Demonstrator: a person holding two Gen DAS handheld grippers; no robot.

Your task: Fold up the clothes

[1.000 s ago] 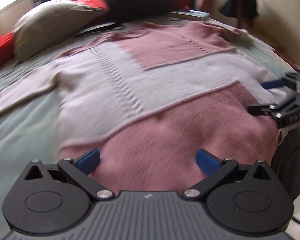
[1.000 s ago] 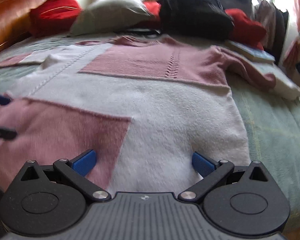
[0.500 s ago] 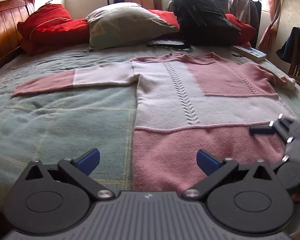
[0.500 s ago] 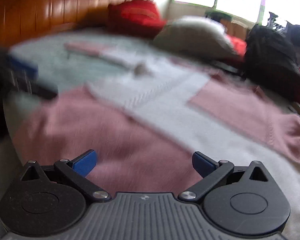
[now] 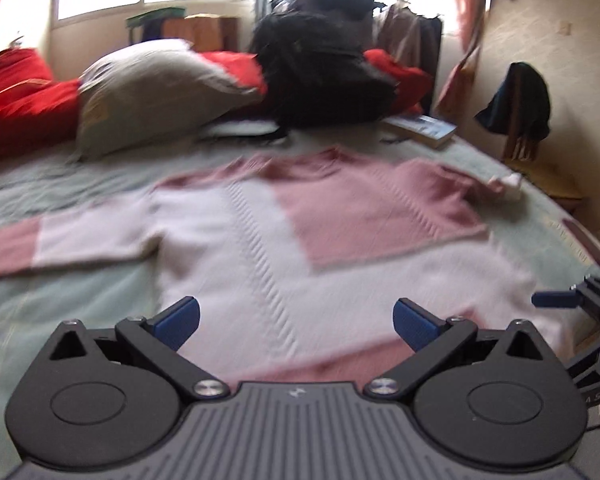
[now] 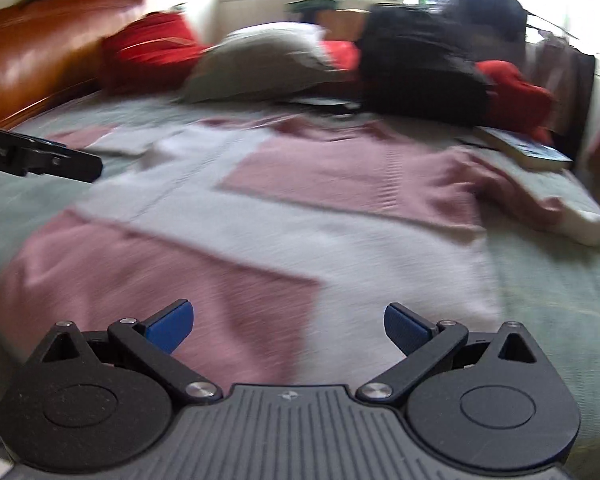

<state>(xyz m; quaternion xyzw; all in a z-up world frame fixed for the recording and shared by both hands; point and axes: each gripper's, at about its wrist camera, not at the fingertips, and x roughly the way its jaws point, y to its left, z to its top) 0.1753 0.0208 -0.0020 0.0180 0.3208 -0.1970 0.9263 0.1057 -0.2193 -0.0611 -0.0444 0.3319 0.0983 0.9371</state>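
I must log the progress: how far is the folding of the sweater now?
Done: the pink and white sweater lies spread flat on the bed, one sleeve stretched out to the side. In hand: nothing; the left gripper and right gripper are both open over the hem end, empty. Left: every fold, since no part is turned over yet.

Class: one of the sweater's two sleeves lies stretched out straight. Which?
The left sleeve on the sweater, stretched flat toward the red cushions; the right sleeve is bunched near the book.
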